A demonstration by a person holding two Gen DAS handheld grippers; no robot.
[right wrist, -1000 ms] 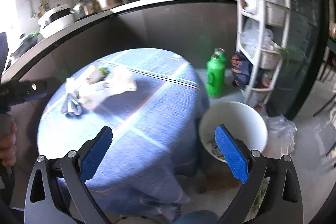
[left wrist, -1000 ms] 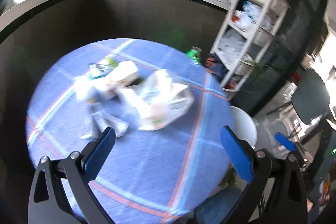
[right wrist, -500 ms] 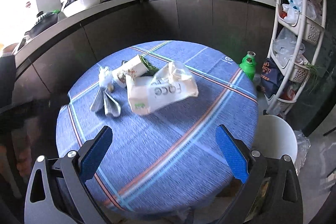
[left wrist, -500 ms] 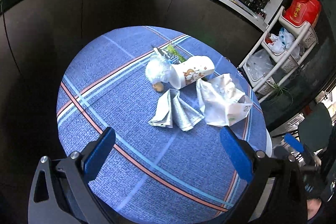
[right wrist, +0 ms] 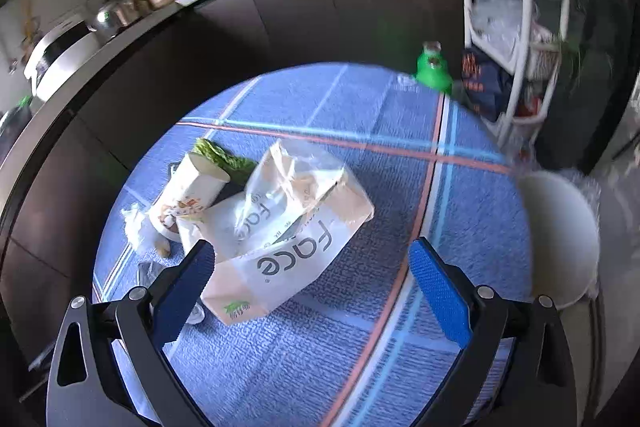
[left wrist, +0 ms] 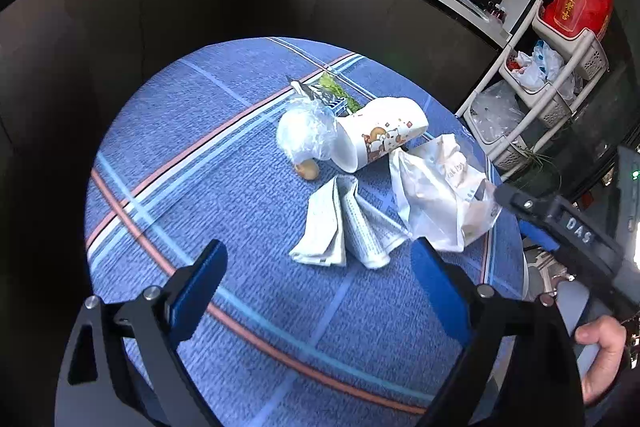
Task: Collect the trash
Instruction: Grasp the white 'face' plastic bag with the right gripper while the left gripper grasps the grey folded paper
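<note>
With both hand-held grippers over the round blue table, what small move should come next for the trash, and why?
Probably ease the right hand-held gripper down and forward over the crumpled white paper bag printed "face". Its jaws are wide and empty, and the bag lies just ahead of them. The white bin waits beside the table. The left hand-held gripper, closing slightly with nothing between its jaws, faces the folded newspaper.

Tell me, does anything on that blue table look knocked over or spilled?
Yes. The paper cup lies tipped on its side, with leafy greens and crumpled clear plastic lying around it, beside a rumpled paper bag.
</note>
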